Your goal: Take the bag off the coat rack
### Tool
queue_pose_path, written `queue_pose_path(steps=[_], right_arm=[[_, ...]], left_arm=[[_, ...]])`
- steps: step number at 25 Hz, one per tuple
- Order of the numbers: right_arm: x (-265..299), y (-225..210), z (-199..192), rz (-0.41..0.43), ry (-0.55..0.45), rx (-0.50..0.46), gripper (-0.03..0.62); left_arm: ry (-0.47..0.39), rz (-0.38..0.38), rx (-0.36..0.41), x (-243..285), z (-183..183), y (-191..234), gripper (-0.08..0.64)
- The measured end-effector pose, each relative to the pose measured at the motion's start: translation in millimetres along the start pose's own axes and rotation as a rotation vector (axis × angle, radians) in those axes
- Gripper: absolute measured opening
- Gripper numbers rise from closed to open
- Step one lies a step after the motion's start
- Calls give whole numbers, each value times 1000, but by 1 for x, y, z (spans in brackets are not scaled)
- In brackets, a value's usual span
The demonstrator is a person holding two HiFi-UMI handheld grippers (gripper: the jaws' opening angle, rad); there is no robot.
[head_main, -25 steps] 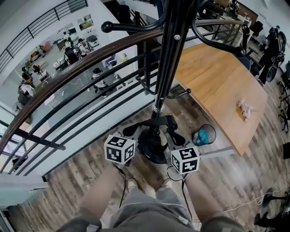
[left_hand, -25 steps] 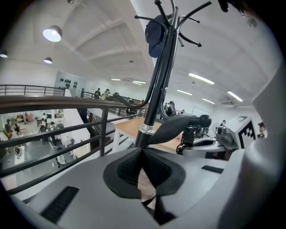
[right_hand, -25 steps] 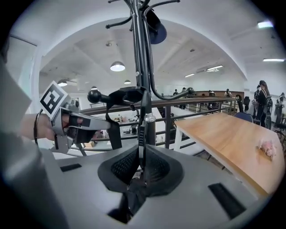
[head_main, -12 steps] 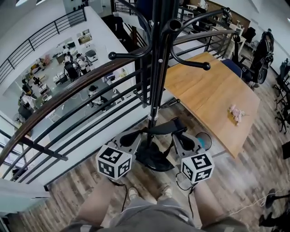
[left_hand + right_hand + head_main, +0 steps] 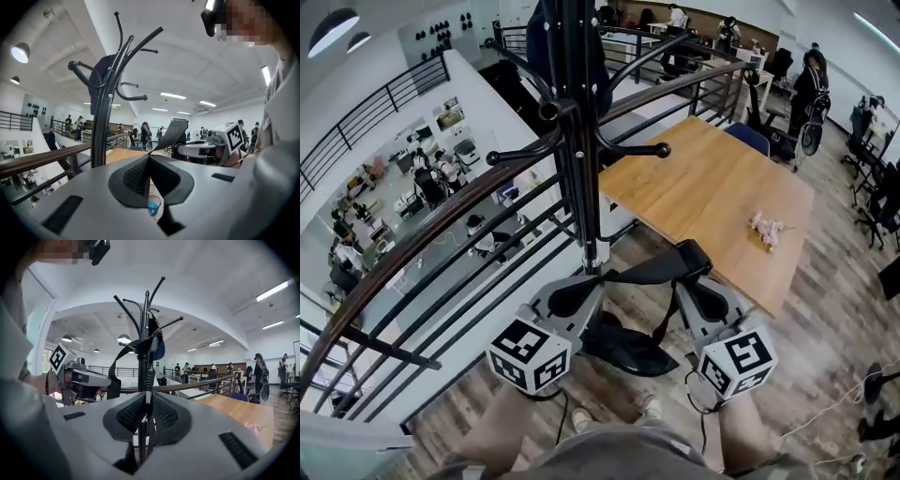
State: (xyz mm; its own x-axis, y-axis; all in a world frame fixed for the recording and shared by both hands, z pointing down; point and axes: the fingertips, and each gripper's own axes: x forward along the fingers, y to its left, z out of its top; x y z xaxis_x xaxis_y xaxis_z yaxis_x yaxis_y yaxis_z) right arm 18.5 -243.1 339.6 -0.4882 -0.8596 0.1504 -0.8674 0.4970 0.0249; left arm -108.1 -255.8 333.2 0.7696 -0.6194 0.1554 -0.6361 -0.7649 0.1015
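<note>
left gripper [image 5: 149, 159] and right gripper [image 5: 148, 401] are each clamped on the strap [image 5: 645, 271], which runs 9-to-3 between them, bag [image 5: 628, 347] slung below at 6 o'clock of the coat rack [image 5: 575, 169], neither gripper nearer.

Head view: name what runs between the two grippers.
In the head view, a black webbing strap bridges left gripper and right gripper, both shut on it; the black fabric bag hangs below.

My black bag [image 5: 628, 345] sags low, its flat strap [image 5: 642, 272] stretched between my left claw [image 5: 592, 281] and right claw [image 5: 684, 278] (both pinching it), near side of the upright black coat rack [image 5: 574, 159].
</note>
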Motion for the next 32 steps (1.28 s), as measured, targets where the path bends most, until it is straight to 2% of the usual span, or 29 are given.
queue_pose_path(steps=[5, 15, 24, 32], right_arm=[[-35, -20, 12, -96, -11, -11, 52], [-114, -68, -5, -352, 39, 16, 52], [-189, -87, -36, -518, 78, 78, 52], [-248, -104, -86, -638, 143, 141, 52]], left_arm=[[-17, -110, 4, 23, 14, -28, 15], [17, -362, -5, 87, 15, -94, 15], [79, -547, -6, 117, -3, -168, 15], [175, -669, -35, 148, -53, -226, 15]])
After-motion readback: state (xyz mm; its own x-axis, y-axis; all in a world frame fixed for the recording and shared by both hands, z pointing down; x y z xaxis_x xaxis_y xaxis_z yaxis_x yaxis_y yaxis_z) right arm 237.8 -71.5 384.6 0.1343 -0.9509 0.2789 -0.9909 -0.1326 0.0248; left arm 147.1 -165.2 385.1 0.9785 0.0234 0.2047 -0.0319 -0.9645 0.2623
